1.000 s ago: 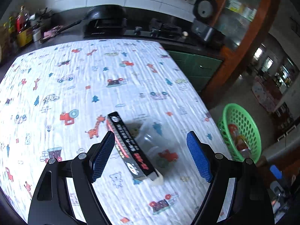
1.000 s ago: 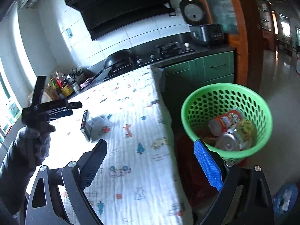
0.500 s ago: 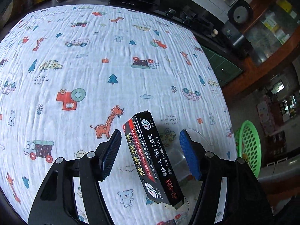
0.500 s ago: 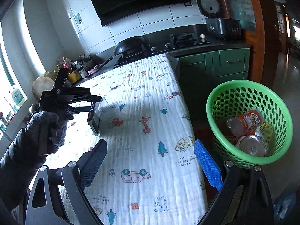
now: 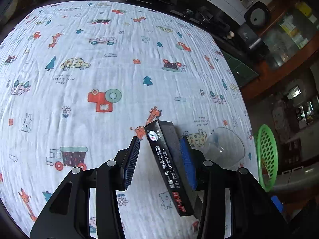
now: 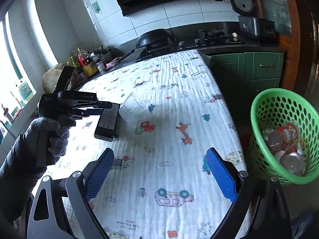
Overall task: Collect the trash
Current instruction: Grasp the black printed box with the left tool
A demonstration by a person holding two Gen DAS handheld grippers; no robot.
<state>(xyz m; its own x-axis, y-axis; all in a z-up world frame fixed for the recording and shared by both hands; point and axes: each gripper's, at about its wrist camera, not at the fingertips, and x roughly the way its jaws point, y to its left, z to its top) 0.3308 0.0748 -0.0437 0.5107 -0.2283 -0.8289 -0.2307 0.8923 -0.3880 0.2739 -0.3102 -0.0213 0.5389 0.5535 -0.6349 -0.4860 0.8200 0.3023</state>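
A long black box with red and white print sits tilted between the fingers of my left gripper. It leans against the right blue pad; a gap shows at the left pad. In the right wrist view the left gripper holds the box with its lower end at the cloth. A clear plastic cup lies on its side just right of it, also seen in the right wrist view. My right gripper is open and empty above the table's near end. The green basket holds cans.
The table carries a white cloth with cartoon prints. The basket stands on the floor off the table's right edge. Behind the table a dark counter holds a wok, a stove, a rice cooker and bottles. Green cabinets stand at the right.
My left gripper has closed in around the black box and tipped it up on its edge. The right gripper has moved nearer over the table; the basket now sits farther right in its view.
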